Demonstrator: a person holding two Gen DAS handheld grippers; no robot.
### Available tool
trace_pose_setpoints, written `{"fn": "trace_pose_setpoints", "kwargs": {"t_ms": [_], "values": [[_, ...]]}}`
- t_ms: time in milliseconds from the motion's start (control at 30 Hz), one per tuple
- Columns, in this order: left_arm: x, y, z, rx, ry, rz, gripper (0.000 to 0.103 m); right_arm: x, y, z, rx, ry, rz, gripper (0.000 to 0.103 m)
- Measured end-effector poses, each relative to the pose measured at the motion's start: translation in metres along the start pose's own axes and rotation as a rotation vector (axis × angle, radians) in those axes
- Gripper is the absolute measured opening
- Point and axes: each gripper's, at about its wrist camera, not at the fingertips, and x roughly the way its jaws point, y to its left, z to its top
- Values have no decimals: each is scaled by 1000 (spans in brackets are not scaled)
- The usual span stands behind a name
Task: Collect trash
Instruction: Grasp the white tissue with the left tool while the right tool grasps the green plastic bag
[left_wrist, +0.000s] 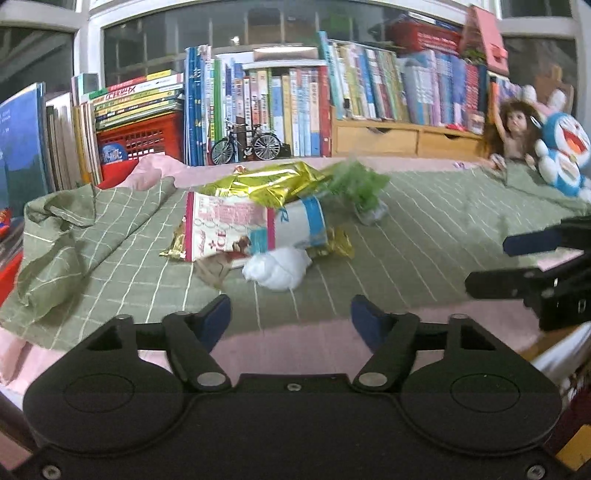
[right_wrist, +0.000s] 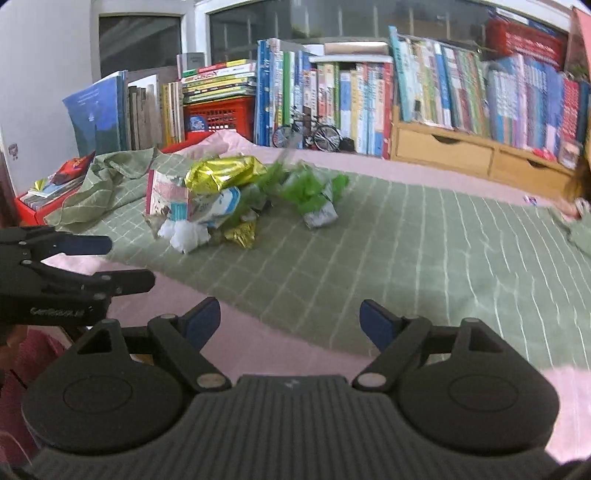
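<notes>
Heaped near the middle of a bed spread with a green checked blanket (left_wrist: 424, 229): a pile of trash topped by a gold foil wrapper (left_wrist: 266, 182), with a pink printed packet (left_wrist: 225, 225) beneath it, a white-and-blue package (left_wrist: 303, 221) alongside, a crumpled white tissue (left_wrist: 277, 269) at the near edge and a green plastic bag (left_wrist: 360, 182) lying just to the right, blurred in both views. Poised short of the pile, over the pink sheet (left_wrist: 295, 347) at the blanket's near edge: left tongs (left_wrist: 291, 317), apart and empty, nothing between the blue pads. Level with them on the right: right tongs (right_wrist: 290, 319), likewise spread wide and holding nothing, each pair visible at the edge of the other's view. Lined up behind the bed under a dark window: rows of books (left_wrist: 288, 107), a red crate (left_wrist: 144, 134), a model bicycle (left_wrist: 245, 142) and a wooden drawer unit (left_wrist: 406, 138). Propped at far right: a doll (left_wrist: 513, 129) and a blue plush toy (left_wrist: 565, 155). Bunched at left: a loose fold of the green blanket.
</notes>
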Motion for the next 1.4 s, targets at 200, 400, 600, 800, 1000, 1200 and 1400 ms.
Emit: {"fn": "trace_pose_setpoints", "kwargs": {"t_ms": [200,400,600,800,1000,1200,1400], "values": [[39,8,9,-80,19,24,55,21,4,16,-16,-2,15,85],[62,9,12,-94,15,15,53,37,5,24,-34,7,-1,82],[77,9,11,-107,-1,12,55,52,-7,51,16,-25,13,82],[80,13,11,-153,14,-3,35,81,-5,84,14,-43,27,82],[68,13,13,-143,-5,-9,34,116,4,104,33,-6,36,57],[55,13,14,-153,-21,-26,33,113,-1,109,81,-24,26,17],[43,9,16,-160,-33,-49,33,80,-14,112,83,-106,-29,14]]}}
